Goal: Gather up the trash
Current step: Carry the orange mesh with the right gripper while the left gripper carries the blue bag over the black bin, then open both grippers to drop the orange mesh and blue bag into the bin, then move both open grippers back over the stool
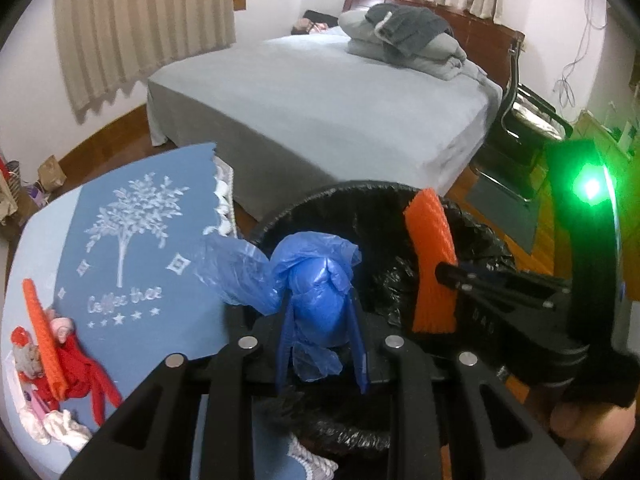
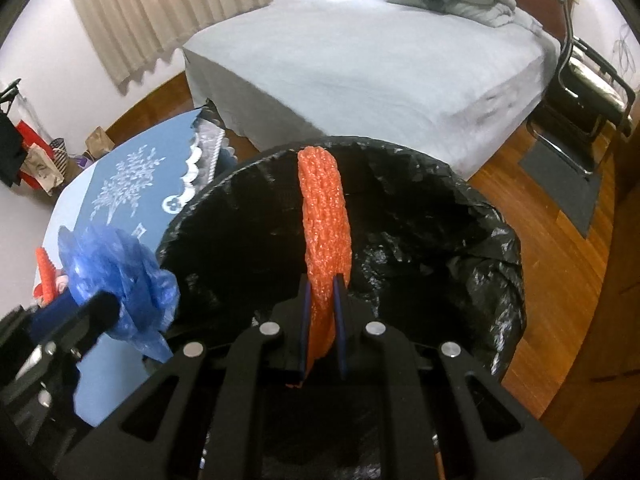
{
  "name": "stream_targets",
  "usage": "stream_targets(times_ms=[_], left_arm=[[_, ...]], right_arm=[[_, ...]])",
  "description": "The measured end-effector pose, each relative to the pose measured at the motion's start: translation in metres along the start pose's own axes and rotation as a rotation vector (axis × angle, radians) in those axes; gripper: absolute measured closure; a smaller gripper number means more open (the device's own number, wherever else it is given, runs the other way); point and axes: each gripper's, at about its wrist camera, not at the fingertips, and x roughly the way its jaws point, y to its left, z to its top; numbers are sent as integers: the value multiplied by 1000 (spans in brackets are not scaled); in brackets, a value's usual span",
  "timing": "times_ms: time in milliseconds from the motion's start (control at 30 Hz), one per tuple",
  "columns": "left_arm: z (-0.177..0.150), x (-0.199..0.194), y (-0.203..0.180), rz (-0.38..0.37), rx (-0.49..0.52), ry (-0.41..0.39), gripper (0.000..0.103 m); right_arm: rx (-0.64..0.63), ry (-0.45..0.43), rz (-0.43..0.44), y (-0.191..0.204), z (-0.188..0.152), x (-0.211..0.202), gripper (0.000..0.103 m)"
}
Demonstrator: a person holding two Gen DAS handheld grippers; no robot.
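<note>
My left gripper (image 1: 320, 296) is shut on a crumpled blue plastic bag (image 1: 316, 276), which bulges out between its blue pads. It hangs at the near left rim of a round bin with a black liner (image 1: 360, 190). My right gripper (image 2: 321, 280) is shut on an orange foam net sleeve (image 2: 324, 208), which stands up over the bin's open mouth (image 2: 440, 208). The left wrist view shows the right gripper (image 1: 444, 272) and its net (image 1: 430, 264) to the right. The right wrist view shows the left gripper (image 2: 100, 304) and its blue bag (image 2: 116, 276) at the left.
Left of the bin is a table with a blue cloth (image 1: 140, 240); on it lie another orange net (image 1: 40, 336), a red piece (image 1: 80, 364) and white crumpled bits (image 1: 64, 428). Behind are a grey bed (image 1: 320, 100) and a black chair (image 1: 520, 128) on a wooden floor (image 2: 540, 280).
</note>
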Motion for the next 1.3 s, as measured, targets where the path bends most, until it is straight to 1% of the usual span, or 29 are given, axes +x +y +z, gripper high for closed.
stream_targets(times_ms=[33,67,100,133,167,233,300,367,500,567,667,733,800,967,1033,1133,1300], left_arm=[[-2,6,0,-13,-1,9,74],[-3,12,-1,-26,-6,17,62],[-4,18,-2,-38,-2,32,52],[-6,24,-4,-34,8,42,41],[-8,28,-6,-24,23,45,39],[-14,30,-7,-23,48,52,39],[-20,28,-4,-11,60,55,37],[-27,23,3,15,69,47,32],[-36,10,26,39,38,45,31],[-41,2,41,51,17,41,29],[-47,-11,61,73,-18,37,28],[-51,-22,73,88,-33,27,27],[-57,-32,84,101,-43,16,25],[-71,-60,108,126,-82,-8,24],[-78,-70,118,140,-91,-14,23],[-92,-86,139,178,-103,-21,23],[-121,-111,186,258,-153,-20,23]], right_arm=[[-1,5,0,-2,1,2,90],[-2,18,4,-4,2,5,87],[-5,31,5,-7,3,9,77],[-4,28,-7,-10,2,9,73],[-3,25,-19,-12,1,10,68],[8,27,-27,-18,-3,8,68],[25,26,-25,-22,-8,4,68],[41,22,-30,-26,-14,0,68],[77,14,-26,-28,-27,-13,68],[78,6,-34,-24,-31,-20,68],[55,-26,-49,-11,-37,-34,56],[49,-48,-49,-3,-42,-43,53],[55,-52,-27,6,-48,-49,50],[-5,-45,10,43,-66,-57,49],[-41,-43,42,64,-74,-61,49],[-92,-49,67,91,-83,-67,49],[-172,-57,144,148,-98,-77,49]])
